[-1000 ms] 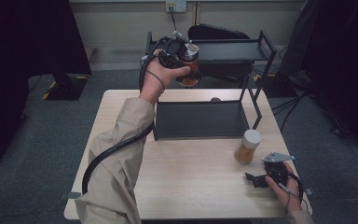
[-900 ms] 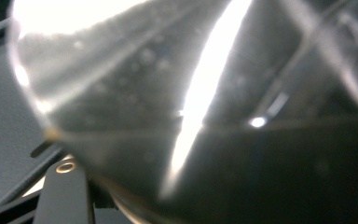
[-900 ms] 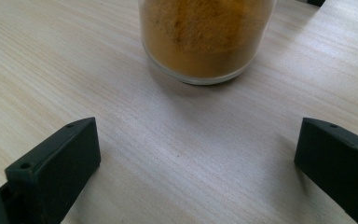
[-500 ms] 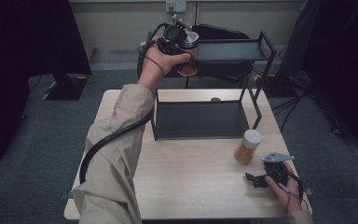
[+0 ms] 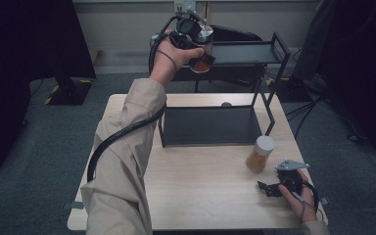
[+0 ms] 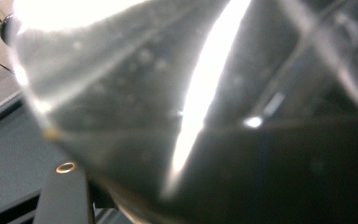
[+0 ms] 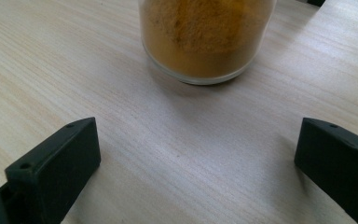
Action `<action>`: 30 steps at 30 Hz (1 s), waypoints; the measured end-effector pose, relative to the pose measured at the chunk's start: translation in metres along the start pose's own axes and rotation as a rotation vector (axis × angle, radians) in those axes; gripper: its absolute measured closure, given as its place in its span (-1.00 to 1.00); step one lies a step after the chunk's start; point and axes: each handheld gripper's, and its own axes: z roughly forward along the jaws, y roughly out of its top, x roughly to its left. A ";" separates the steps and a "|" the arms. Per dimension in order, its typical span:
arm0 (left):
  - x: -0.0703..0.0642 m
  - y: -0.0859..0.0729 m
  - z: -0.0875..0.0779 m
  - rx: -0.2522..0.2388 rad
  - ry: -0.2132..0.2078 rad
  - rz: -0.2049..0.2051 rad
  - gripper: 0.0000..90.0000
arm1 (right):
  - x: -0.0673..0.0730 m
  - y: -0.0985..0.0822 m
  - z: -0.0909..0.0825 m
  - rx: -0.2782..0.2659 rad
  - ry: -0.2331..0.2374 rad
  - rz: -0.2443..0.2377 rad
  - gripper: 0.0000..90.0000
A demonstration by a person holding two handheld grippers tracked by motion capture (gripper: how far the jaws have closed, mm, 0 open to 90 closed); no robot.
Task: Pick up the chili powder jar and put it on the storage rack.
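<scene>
Aloft: left hand-held gripper (image 5: 199,45) clamps jar (image 5: 201,58), apparently red-brown contents | right hand-held gripper (image 5: 269,188) apart | jar of yellow powder (image 5: 260,153)

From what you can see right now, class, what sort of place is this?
Probably a lab or office workroom, not a kitchen: a lone wooden table on grey carpet, a black two-tier rack with spice jars, and a wall socket behind.

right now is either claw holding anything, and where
The left claw grips a clear glass jar of reddish-brown powder, apparently near its top; the right claw is open and empty.
</scene>
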 end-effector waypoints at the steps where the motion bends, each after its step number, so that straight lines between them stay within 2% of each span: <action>1: 0.001 0.002 0.001 0.002 0.004 -0.002 -0.33 | 0.000 0.000 0.000 0.000 0.000 0.000 -1.00; 13: 0.020 0.013 0.010 0.010 0.047 -0.039 -0.32 | 0.000 0.000 0.000 0.000 0.000 0.000 -1.00; 20: 0.030 0.014 0.018 0.017 0.069 -0.075 -0.33 | 0.000 0.000 0.000 0.000 0.000 0.000 -1.00; 30: 0.039 0.015 0.029 0.033 0.091 -0.095 -0.32 | 0.000 0.000 0.000 0.000 0.000 0.000 -1.00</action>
